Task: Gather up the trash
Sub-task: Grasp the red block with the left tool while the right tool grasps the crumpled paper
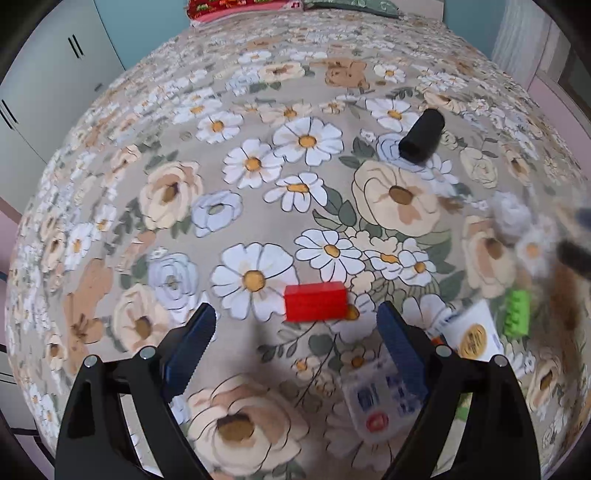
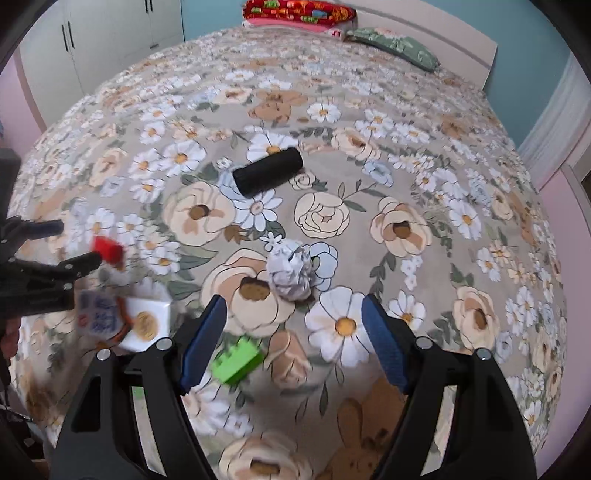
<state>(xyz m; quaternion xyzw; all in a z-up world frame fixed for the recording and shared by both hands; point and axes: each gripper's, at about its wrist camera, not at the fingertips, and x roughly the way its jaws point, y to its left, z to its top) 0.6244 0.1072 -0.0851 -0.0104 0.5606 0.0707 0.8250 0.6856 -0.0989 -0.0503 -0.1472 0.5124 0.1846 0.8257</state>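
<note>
A crumpled white paper ball [image 2: 290, 271] lies on the floral bedspread just ahead of my open, empty right gripper [image 2: 295, 314]; it shows blurred in the left wrist view [image 1: 511, 214]. A red block [image 1: 316, 305] lies just ahead of my open, empty left gripper [image 1: 297, 321], slightly right of centre. The left gripper [image 2: 74, 243] shows at the left edge of the right wrist view, around the red block [image 2: 108, 250]. A white wrapper packet [image 1: 373, 402] and a white cup-like package [image 1: 472, 334] lie near my left gripper's right finger.
A black cylinder [image 2: 267, 175] lies further up the bed. A green toy brick [image 2: 238, 360] lies beside my right gripper's left finger [image 2: 203, 339]. Pillows [image 2: 299, 11] are at the headboard. Wardrobes [image 1: 44, 74] stand left of the bed.
</note>
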